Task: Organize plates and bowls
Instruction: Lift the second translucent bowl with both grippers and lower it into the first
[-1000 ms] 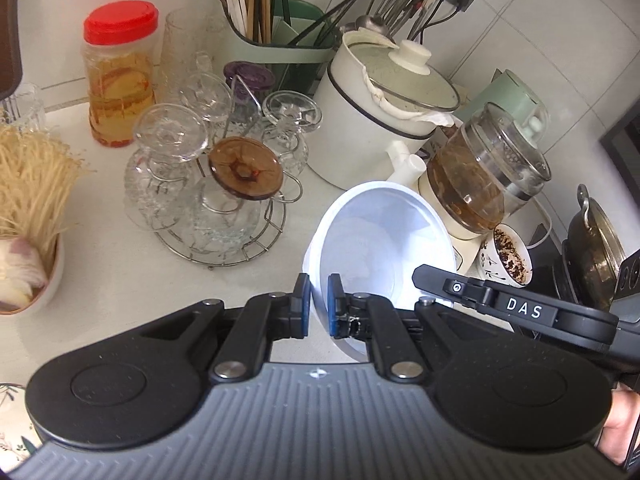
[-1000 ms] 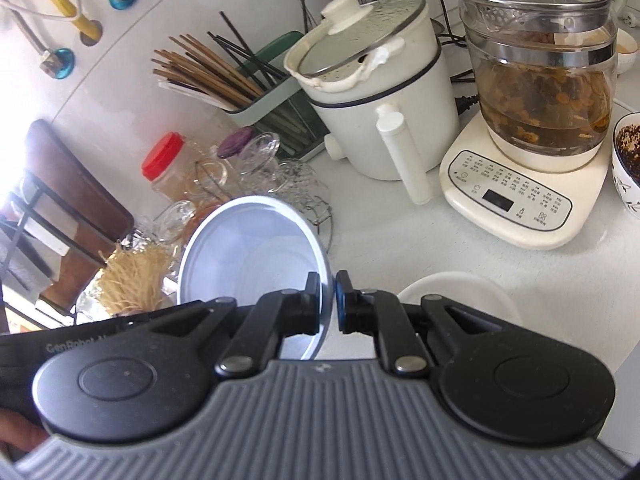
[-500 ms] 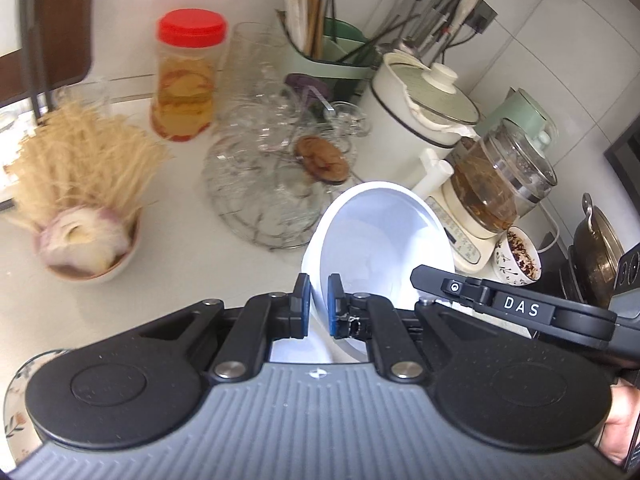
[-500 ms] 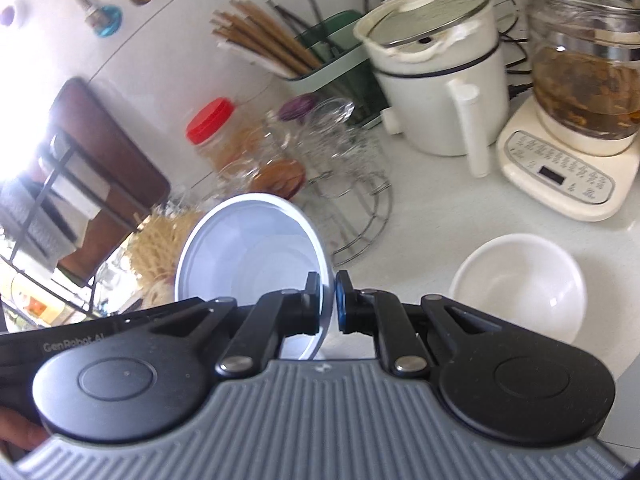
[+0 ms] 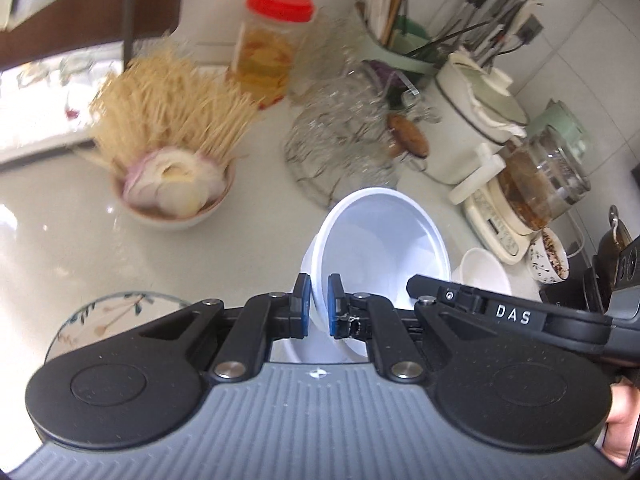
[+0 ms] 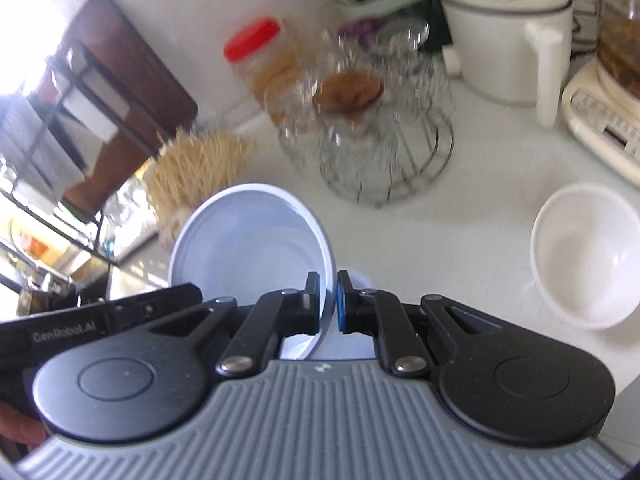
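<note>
Both tongs pinching one white bowl (image 5: 380,248) by opposite rims: left gripper (image 5: 318,306) on its near-left edge, right gripper (image 6: 329,300) on the other. Held tilted above the counter (image 5: 60,232), left of a second bowl (image 6: 586,254). Probably light, rigid, glossy and slippery; best gripped at the rim.

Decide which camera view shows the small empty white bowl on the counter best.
Right wrist view: the small white bowl appears whole and unobstructed. The left wrist view shows it smaller, partly hidden behind the other gripper's arm.
</note>
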A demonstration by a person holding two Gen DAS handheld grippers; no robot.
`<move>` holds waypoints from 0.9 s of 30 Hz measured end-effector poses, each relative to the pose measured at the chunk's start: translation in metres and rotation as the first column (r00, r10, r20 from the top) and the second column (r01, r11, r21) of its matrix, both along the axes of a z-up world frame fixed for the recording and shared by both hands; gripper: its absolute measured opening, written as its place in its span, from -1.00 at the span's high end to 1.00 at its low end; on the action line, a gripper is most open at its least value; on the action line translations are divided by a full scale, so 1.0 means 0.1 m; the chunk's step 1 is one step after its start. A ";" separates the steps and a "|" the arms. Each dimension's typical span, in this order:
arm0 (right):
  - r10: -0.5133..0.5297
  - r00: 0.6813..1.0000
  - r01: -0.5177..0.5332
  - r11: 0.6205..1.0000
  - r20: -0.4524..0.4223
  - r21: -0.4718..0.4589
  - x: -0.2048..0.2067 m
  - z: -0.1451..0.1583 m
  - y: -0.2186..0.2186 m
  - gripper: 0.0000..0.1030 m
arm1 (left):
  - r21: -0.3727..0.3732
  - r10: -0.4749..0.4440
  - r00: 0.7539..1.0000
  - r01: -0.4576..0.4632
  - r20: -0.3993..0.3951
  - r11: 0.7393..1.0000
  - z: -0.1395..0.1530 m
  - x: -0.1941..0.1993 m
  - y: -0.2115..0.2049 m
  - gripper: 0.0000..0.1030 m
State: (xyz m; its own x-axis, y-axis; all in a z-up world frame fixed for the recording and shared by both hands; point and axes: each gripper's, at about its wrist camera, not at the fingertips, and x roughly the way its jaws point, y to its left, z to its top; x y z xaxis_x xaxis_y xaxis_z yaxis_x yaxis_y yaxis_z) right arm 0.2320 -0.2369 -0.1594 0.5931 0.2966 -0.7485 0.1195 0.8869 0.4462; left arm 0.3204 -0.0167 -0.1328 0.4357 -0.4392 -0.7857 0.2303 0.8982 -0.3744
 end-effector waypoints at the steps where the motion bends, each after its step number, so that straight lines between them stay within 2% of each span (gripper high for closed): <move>1: 0.006 1.000 -0.006 1.000 -0.008 -0.006 0.00 -0.02 0.02 0.79 | -0.002 0.004 1.000 -0.004 -0.009 1.000 -0.03 0.00 0.02 0.80; 14: 0.018 0.992 -0.021 0.999 -0.124 -0.024 -0.06 -0.30 0.03 0.76 | 0.006 -0.007 0.994 0.008 -0.113 1.000 -0.40 -0.01 -0.05 0.80; 27: 0.024 0.989 -0.032 0.998 -0.147 -0.053 0.02 -0.38 0.00 0.75 | 0.035 -0.007 0.990 0.013 -0.144 0.999 -0.53 0.10 -0.13 0.80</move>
